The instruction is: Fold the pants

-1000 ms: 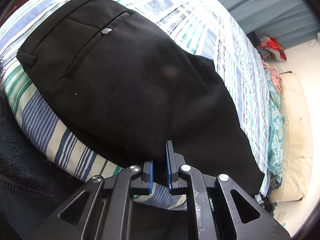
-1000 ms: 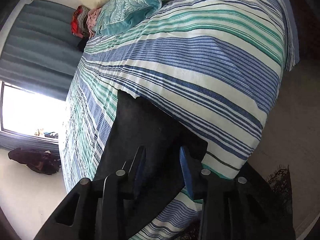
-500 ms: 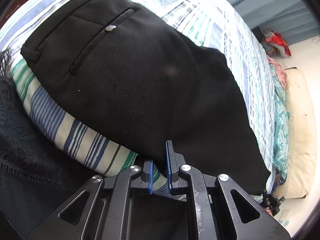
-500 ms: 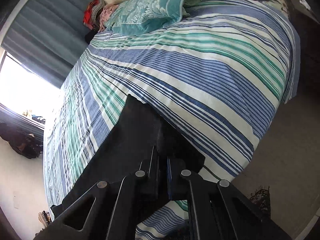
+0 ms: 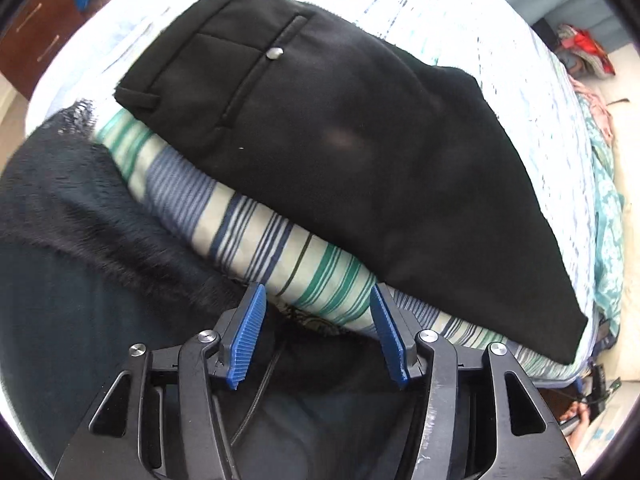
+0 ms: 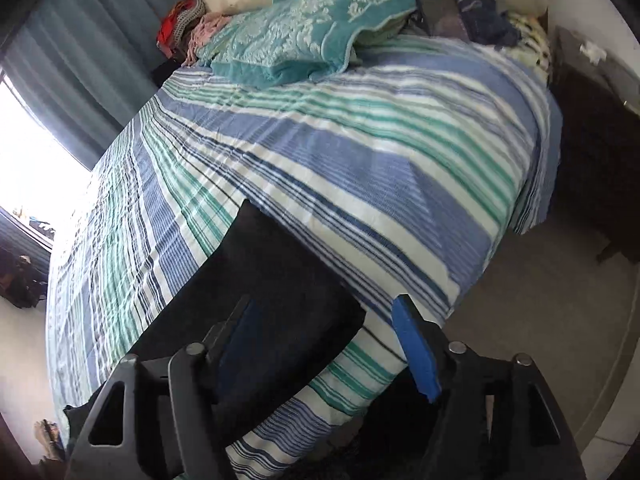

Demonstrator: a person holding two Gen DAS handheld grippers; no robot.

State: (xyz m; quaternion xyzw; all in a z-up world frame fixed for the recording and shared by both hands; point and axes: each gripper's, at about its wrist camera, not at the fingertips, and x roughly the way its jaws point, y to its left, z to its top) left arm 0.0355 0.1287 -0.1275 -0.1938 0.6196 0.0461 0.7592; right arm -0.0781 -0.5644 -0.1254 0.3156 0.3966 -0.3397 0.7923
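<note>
**Letting go: both grippers opening over black pants on a striped bed**

Lying folded along the near edge of the striped bedspread (image 5: 256, 232), the black pants (image 5: 360, 152) are filling the middle of the left wrist view, waistband toward the upper left, a back pocket with 1 silver button (image 5: 274, 53) facing up. In the right wrist view the same pants (image 6: 280, 280) are running from the centre down to the lower left.

The left gripper (image 5: 318, 334) is sitting at the bottom centre of its frame with its jaws opening, its 2 blue pads (image 5: 248, 336) standing well apart. Nothing is pinched between them; only the bed's edge is showing in the gap, and the pants are lying just beyond the tips.

The right gripper (image 6: 328, 344) is also opening, its pads parted wide. A corner of the pants is showing between them, but the pads are not pressing on it.

A teal patterned blanket (image 6: 304, 36) is bunching in the upper centre of the right view, and grey curtains (image 6: 84, 52) are hanging at the upper left.
</note>
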